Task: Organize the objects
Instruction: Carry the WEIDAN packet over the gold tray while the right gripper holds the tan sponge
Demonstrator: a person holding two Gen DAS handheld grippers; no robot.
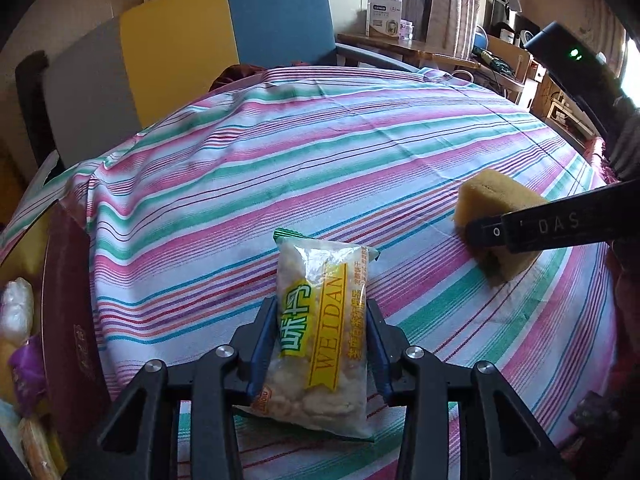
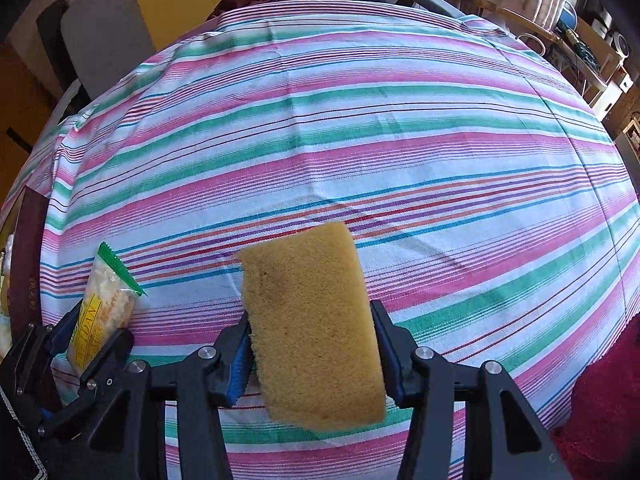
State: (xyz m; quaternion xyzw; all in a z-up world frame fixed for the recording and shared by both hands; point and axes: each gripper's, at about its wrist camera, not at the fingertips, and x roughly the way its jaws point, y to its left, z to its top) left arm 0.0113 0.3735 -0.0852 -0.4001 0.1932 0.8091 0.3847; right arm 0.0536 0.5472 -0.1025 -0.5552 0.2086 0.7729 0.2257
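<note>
- We've got a striped tablecloth [image 1: 360,152] covering the whole table, chair and clutter behind it.
- Nearest, bottom centre of the left view: left gripper [image 1: 320,344] clamped on the snack packet [image 1: 320,320].
- Right view, bottom centre: right gripper [image 2: 312,344] squeezing the yellow sponge [image 2: 312,320].
- At far left sits a dark red box [image 1: 68,300].
- Our worry: the slick packet could slide out, since the pads only pinch its lower half.
</note>
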